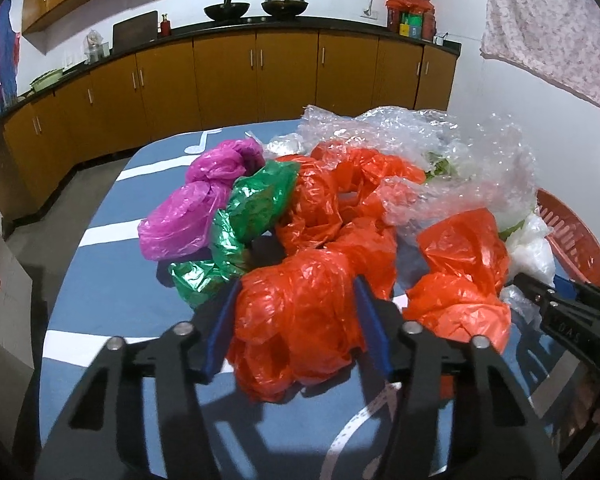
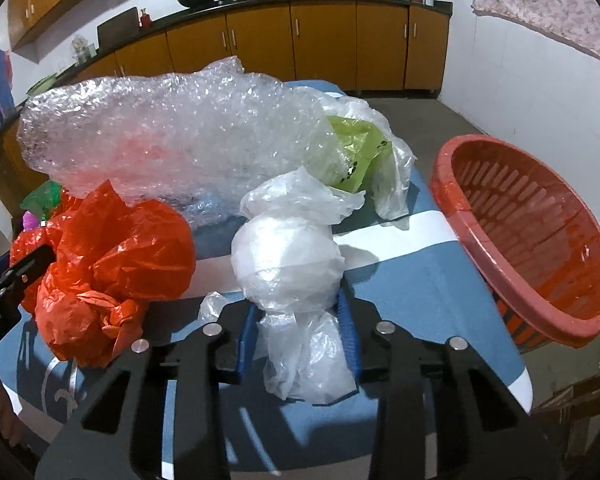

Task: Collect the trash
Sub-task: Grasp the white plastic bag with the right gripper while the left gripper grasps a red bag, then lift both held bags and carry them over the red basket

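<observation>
A heap of crumpled plastic bags lies on a blue table. In the left wrist view my left gripper (image 1: 296,312) has its blue pads on both sides of an orange bag (image 1: 300,320), closed on it. Behind it lie a magenta bag (image 1: 204,204), a green bag (image 1: 244,220), more orange bags (image 1: 460,276) and bubble wrap (image 1: 420,140). In the right wrist view my right gripper (image 2: 298,322) grips a white translucent bag (image 2: 288,264). The red slotted basket (image 2: 528,240) stands at the table's right edge.
The table (image 1: 112,280) carries a blue cloth with white stripes. Bubble wrap (image 2: 172,136) and a yellow-green bag (image 2: 352,156) lie behind the white bag. Wooden kitchen cabinets (image 1: 228,76) run along the far wall. A floral cloth (image 1: 548,28) hangs at the right.
</observation>
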Motion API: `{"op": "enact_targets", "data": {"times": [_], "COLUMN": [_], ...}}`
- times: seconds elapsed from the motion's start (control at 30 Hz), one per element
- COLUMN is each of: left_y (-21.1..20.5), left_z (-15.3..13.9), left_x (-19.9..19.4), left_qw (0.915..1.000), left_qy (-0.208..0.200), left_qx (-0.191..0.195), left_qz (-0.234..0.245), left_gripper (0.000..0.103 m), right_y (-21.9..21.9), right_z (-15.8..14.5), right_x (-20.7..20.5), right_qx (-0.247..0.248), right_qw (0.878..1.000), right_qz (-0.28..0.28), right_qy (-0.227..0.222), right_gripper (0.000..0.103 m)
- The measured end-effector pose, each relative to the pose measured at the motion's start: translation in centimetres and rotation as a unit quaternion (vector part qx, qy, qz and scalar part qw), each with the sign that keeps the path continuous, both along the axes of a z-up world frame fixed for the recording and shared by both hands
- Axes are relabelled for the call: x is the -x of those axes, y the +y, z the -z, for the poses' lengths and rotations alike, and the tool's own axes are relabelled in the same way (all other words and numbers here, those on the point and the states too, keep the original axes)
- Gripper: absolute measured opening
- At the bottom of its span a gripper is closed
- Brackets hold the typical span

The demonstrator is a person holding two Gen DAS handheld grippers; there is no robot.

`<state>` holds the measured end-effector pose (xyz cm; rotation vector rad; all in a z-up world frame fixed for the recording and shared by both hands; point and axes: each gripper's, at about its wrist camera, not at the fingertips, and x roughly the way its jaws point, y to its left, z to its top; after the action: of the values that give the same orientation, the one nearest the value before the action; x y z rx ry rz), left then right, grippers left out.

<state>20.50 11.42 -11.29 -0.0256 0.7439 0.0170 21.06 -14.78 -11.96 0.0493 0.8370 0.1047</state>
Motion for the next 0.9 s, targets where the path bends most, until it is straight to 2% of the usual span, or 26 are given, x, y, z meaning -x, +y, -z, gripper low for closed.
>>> {"op": "enact_targets", "data": {"times": [0.13, 0.27, 0.3, 0.63, 0.9], "left_y": [0.2, 0.3, 0.3, 1.3, 0.8], "left_z": [-0.7, -2.0, -2.3, -5.5, -9.5], "left_x": [0.7, 1.9, 2.2, 5.8, 7.9], "left_qw": [0.9999, 0.9996, 0.9995, 0.9973, 0.9922], "left_qy": [-0.009, -0.023, -0.027, -0.066, -0.117], "left_qx": [0.013, 0.014, 0.013, 0.019, 0.025], "left_qz": [-0.003, -0.004, -0.004, -0.028, -0.036], "left_gripper": [0.034, 0.027, 0.021, 0.018, 0.018], "right_y": [-0.5, -0.9, -1.1, -2.2, -3.7], "right_z": [-0.7, -1.4, -1.5, -3.0, -4.9], "right_x": [0.5, 1.3, 1.6, 3.9, 5.0], "right_qx": [-0.002, -0.005, -0.004, -0.002, -0.007], "right_qw": [1.000, 1.000, 1.000, 0.999, 0.998], "right_qz": [0.001, 0.000, -0.001, -0.001, 0.004], "right_qy": [-0.006, -0.012, -0.015, -0.035, -0.062], "right_gripper": [0.034, 0.034, 0.034, 0.034, 0.033]}}
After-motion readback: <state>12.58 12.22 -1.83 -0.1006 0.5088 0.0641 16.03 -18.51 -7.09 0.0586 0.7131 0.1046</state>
